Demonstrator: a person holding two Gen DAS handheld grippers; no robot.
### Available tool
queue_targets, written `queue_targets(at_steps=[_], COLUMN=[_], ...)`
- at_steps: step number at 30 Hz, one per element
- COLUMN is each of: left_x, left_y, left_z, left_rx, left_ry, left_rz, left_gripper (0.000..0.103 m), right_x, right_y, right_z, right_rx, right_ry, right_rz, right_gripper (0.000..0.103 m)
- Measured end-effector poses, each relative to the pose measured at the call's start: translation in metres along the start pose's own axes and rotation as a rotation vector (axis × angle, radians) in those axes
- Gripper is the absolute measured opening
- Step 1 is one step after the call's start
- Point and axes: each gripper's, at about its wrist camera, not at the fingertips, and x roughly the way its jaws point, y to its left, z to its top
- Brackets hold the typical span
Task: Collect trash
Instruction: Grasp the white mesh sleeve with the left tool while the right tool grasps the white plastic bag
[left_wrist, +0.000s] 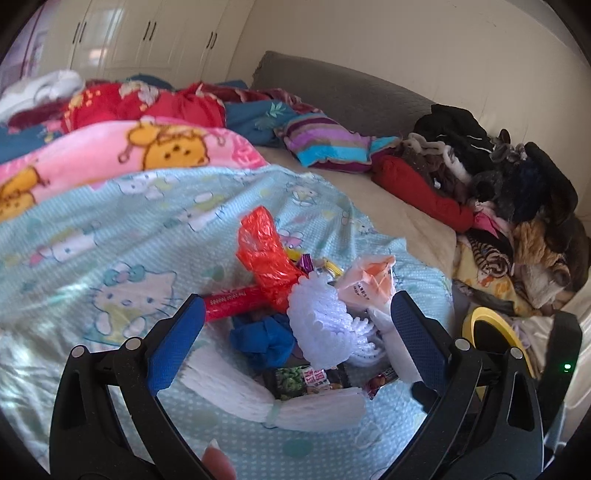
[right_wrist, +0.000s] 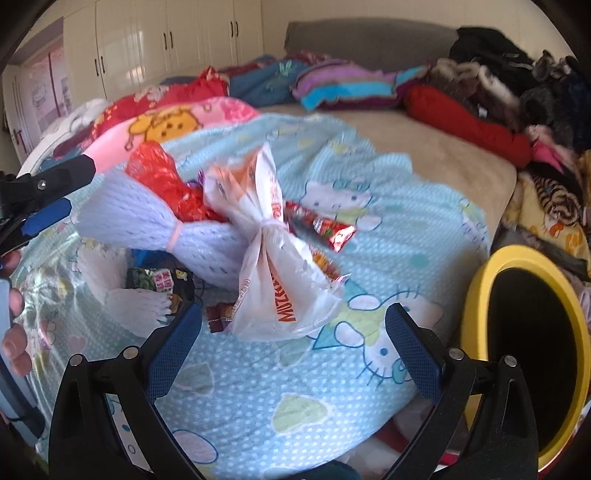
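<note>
A pile of trash lies on a light-blue cartoon-cat blanket (left_wrist: 110, 240) on a bed. It holds a crumpled red plastic bag (left_wrist: 264, 254), white foam nets (left_wrist: 321, 325), a knotted white bag with orange print (right_wrist: 273, 258), a blue scrap (left_wrist: 264, 338), a red wrapper (left_wrist: 232, 304) and small snack wrappers (left_wrist: 310, 380). My left gripper (left_wrist: 295, 343) is open, its blue pads on either side of the pile. My right gripper (right_wrist: 293, 352) is open just in front of the white bag. A yellow-rimmed bin (right_wrist: 528, 350) stands at the bed's right edge.
Folded blankets (left_wrist: 122, 147) lie at the left and back of the bed. A heap of dark clothes (left_wrist: 498, 177) fills the right side against a grey headboard (left_wrist: 332, 88). White wardrobes (left_wrist: 147, 33) stand behind. The left gripper's tip (right_wrist: 48, 206) shows in the right wrist view.
</note>
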Motion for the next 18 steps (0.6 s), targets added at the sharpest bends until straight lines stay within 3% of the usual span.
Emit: queue_targets(at_steps=[2, 6, 8, 12, 16, 18], left_x=[0.006, 0.018, 0.023, 0.027, 0.024, 0.019], left_y=[0.000, -0.001, -0.001, -0.004, -0.008, -0.011], left_z=[-0.001, -0.003, -0.005, -0.008, -0.010, -0.011], left_rx=[-0.001, -0.014, -0.017, -0.013, -0.004, 0.006], left_ry=[0.016, 0.054, 0.071, 0.082, 0.087, 0.075], left_rz=[0.000, -0.019, -0.024, -0.022, -0.029, -0.039], left_gripper=[0.092, 0.089, 0.078, 0.057, 0.024, 0.019], right_x=[0.005, 0.014, 0.016, 0.010, -0.001, -0.007], right_y=[-0.001, 0.000, 0.001, 0.000, -0.005, -0.007], right_z=[0.002, 0.002, 0.001, 0.001, 0.000, -0.001], right_rx=[0.009, 0.006, 0.000, 0.005, 0.033, 0.045], right_ry=[0.014, 0.044, 0.049, 0.020, -0.034, -0.061], right_rz=[0.013, 0.036, 0.046, 0.071, 0.090, 0.091], right_gripper=[0.085, 0.072, 0.058, 0.048, 0.042, 0.041])
